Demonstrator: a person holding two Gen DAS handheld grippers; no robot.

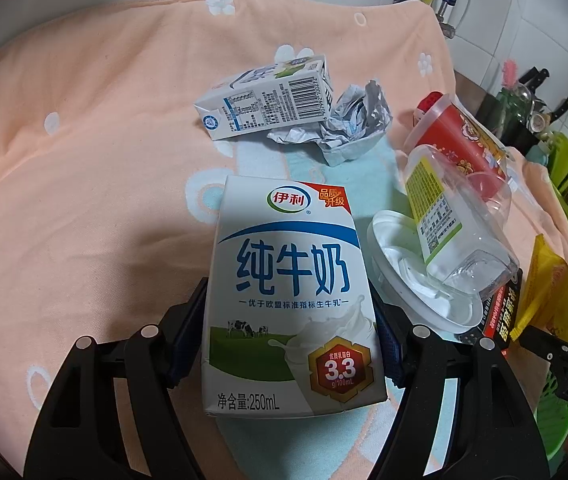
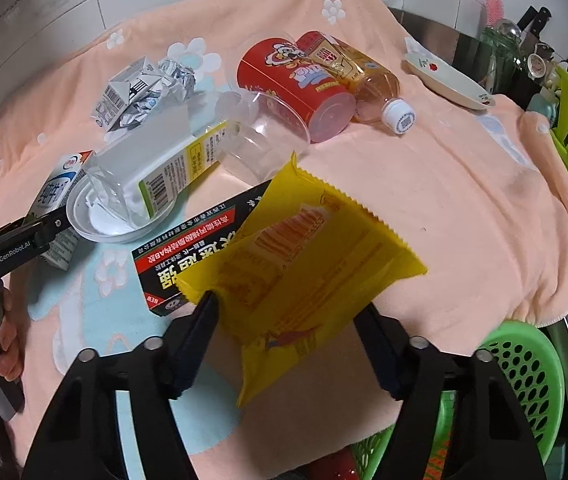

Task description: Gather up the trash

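A white and blue milk carton (image 1: 291, 280) stands upright between the fingers of my left gripper (image 1: 287, 300), whose pads press on both its sides; it shows again in the right wrist view as the milk carton (image 2: 54, 192). My right gripper (image 2: 287, 306) is shut on a yellow snack wrapper (image 2: 303, 248), held tilted above a black box (image 2: 200, 236) on the peach towel (image 2: 443, 200). That wrapper (image 1: 543, 272) and the right gripper (image 1: 555, 344) also appear at the right edge of the left wrist view.
On the towel lie a flattened carton (image 1: 268, 100), crumpled foil (image 1: 347, 124), a red cup (image 2: 284, 76), a clear container (image 2: 172, 164) in a white lid (image 2: 84, 220), a bottle (image 2: 367, 76) and a plate (image 2: 447, 80). A green basket (image 2: 523, 360) sits below the towel's near right edge.
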